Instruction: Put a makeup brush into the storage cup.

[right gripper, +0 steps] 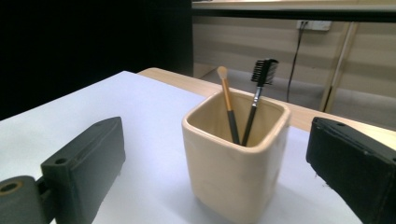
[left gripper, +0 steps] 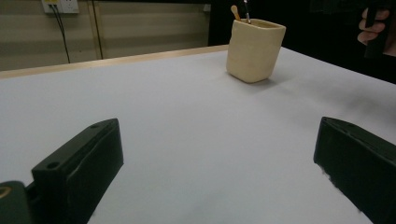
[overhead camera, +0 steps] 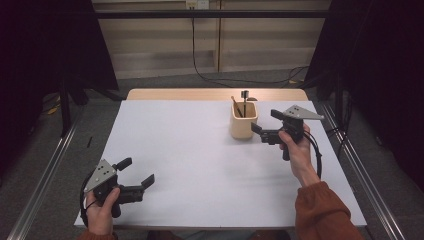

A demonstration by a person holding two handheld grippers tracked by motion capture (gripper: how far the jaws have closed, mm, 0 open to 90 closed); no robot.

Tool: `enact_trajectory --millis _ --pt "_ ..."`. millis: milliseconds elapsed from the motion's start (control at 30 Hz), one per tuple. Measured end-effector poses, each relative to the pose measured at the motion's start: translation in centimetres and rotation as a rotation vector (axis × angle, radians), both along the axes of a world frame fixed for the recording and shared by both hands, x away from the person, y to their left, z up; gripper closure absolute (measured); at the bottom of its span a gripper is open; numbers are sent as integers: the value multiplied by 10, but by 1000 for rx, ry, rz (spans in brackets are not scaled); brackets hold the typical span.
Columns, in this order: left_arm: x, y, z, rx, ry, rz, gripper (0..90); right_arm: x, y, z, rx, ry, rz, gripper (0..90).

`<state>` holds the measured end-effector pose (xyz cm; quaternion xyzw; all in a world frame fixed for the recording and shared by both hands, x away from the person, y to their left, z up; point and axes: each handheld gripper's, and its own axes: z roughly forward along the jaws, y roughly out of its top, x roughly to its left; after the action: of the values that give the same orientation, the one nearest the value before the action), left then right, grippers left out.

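The right gripper (overhead camera: 266, 126) sits just beside the cup (overhead camera: 243, 121), jaws spread wide and empty, aimed at it from the cup's right side. In the right gripper view the cup (right gripper: 236, 158) stands between the two jaws but a bit ahead of them, not yet touched. Cup stands upright on the table (overhead camera: 200, 165), toward the far right, near the back edge.

Inside it: two makeup brushes leaning vs. the walls, a tan-handled brush (right gripper: 226, 100) w/ a soft rounded tip and a black-handled brush (right gripper: 258, 93) w/ a comb-like head. Both poke up above the rim, handles crossing low inside.

Handling, as a guess: cup looks like ceramic, thick-walled, squarish w/ rounded corners, so stiff, fairly heavy for its size, prob. smooth and a bit slippery, and it could chip if knocked over. Best grip would be across two flat opposite walls, mid-height or lower, so it doesn't tip. The brushes look light, thin and rigid in the handle, soft at the tip; take them by the handle just above the rim, not by the bristles. They're loose, so they'll rattle or shift if the cup gets bumped.

The left gripper (overhead camera: 136, 172) is well apart, near the front left corner, also spread and holding nothing. In the left gripper view the cup (left gripper: 254, 49) is far off.
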<state>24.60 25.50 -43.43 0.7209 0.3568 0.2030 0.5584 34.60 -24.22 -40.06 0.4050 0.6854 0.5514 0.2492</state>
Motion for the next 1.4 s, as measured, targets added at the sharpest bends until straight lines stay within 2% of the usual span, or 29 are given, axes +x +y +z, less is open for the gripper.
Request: enact_trajectory --millis 167,333,367,567,667,1233,1400 --pt "0 -1 0 -2 -1 -2 14 -15 -9 5 16 -14 -7 37" --pt "-1 0 0 0 0 2 14 -30 -9 5 12 -32 -23 34" --pt "-1 0 0 0 0 2 15 -34 -9 4 24 -40 -30 34" --pt "-1 0 0 2 -1 1 14 -51 -14 -1 0 -26 -40 32" --pt "-1 0 0 5 -5 -4 14 -58 -17 -4 9 -26 -46 33" --pt "-3 -1 0 3 -3 1 14 -108 -29 -17 -37 -3 -43 34" --pt "-3 -1 0 1 -7 6 14 -120 -32 -22 -35 3 -46 35"
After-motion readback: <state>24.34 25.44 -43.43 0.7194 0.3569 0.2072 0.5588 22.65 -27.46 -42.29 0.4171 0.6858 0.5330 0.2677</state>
